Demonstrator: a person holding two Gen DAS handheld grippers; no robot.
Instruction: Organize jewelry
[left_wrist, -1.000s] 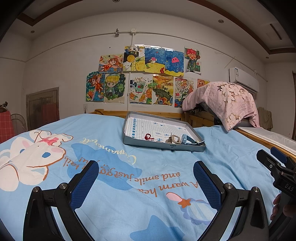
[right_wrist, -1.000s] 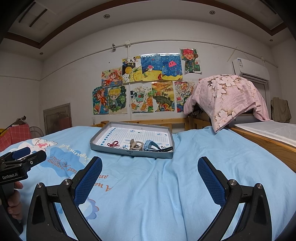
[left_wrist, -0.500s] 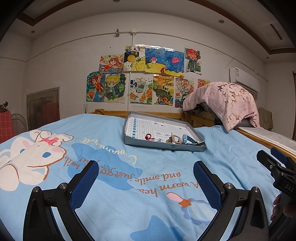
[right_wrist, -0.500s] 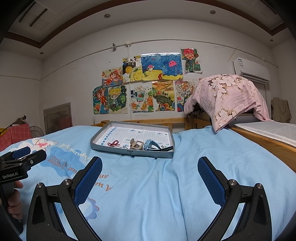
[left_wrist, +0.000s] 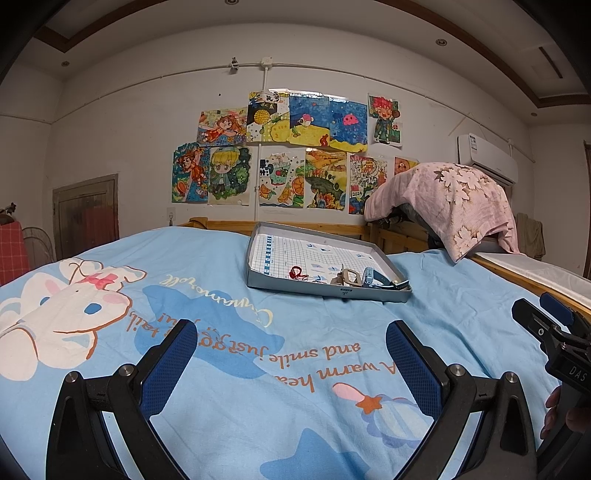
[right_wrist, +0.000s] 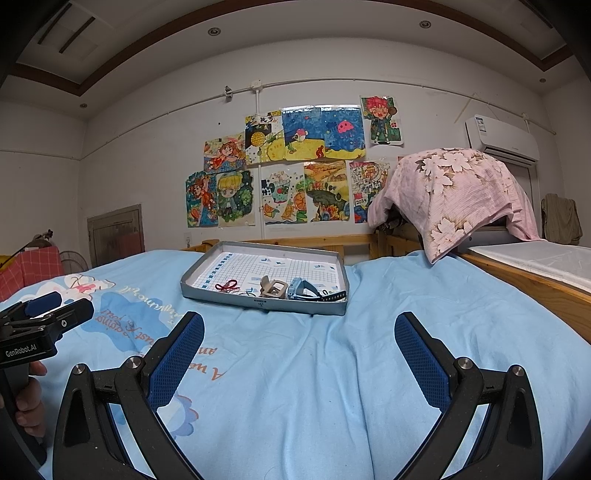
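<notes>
While your left gripper (left_wrist: 291, 349) and right gripper (right_wrist: 299, 341) both hover with jaws spread wide and holding nothing above the blue bedsheet (right_wrist: 332, 369), the jewelry waits well ahead in the grey tray (right_wrist: 258, 302): a red cord piece (right_wrist: 226, 286), a beige clip (right_wrist: 273, 287) and a blue watch (right_wrist: 304, 290). Those 3 lie close together, so a careless reach could tangle them, and the soft bed may tip your tray.

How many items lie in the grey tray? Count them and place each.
3 clear ones along the near wall of the tray: red string bracelet leftmost, beige clip in the middle, blue watch rightmost. Smaller bits between them may go uncounted.
</notes>
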